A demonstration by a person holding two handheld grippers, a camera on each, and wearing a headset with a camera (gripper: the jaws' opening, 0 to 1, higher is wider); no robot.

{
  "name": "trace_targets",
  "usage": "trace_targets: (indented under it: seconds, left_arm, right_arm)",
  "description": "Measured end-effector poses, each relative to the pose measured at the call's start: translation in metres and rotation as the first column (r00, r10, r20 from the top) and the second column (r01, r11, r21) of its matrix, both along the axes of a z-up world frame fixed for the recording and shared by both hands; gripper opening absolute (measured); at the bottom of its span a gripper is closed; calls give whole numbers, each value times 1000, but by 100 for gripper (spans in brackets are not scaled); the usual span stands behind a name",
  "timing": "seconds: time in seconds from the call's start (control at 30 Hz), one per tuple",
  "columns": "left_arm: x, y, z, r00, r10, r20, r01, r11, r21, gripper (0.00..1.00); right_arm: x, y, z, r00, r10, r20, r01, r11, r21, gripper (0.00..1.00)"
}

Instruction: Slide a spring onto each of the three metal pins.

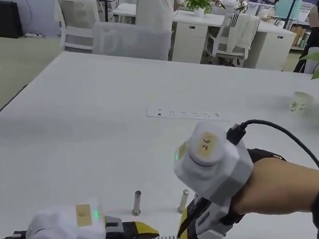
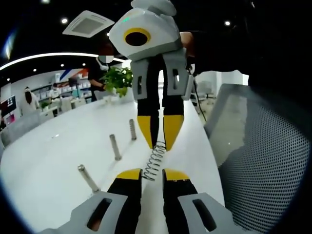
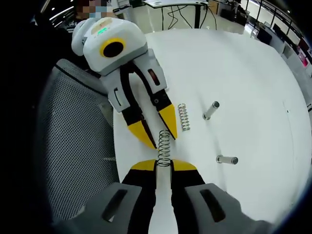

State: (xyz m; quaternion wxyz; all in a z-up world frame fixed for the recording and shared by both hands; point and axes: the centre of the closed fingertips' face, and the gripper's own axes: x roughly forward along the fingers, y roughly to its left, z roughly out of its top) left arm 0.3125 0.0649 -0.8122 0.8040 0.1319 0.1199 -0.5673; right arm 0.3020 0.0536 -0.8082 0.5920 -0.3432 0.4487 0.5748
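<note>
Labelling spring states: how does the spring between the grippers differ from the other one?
The held spring has one end in the right gripper, the other at the left gripper; the loose spring lies free on the table. The held spring lines up with both grippers; the loose spring sits beside them. Both are bare metal coils, neither on a pin.

Open-plan office: rows of white desks (image 1: 189, 41), mesh chairs (image 2: 263, 146), potted plants (image 1: 198, 2), recessed ceiling lights (image 2: 64, 21)

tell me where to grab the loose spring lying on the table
Probably pinch the loose spring near one end, across its coils, coming straight down: it lies flat on the table, and a free end could then meet a pin.
</note>
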Motion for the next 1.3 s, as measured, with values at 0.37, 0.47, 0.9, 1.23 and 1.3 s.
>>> trace_targets:
  seconds: [0.37,0.47,0.9,1.23,1.3]
  left_arm:
    - [-1,0,-2,1000,-1,-10,1,1000,12,3]
    - [-1,-1,-1,1000,0,-16,0,1000,8,3]
    - [-3,-5,4,1000,-2,-24,2,1000,-13,3]
    - [-4,-6,5,999,-5,-36,5,1000,-17,2]
    - [-4,-7,5,999,-7,-38,6,1000,-15,2]
  right_arm:
    - [-1,7,13,1000,-5,16,5,999,34,7]
    - [0,12,19,1000,-3,28,2,999,51,7]
    - [-2,30,33,996,41,81,-48,995,89,8]
    - [-8,26,25,991,109,82,-113,993,44,14]
    - [-8,27,22,989,118,88,-121,992,40,14]
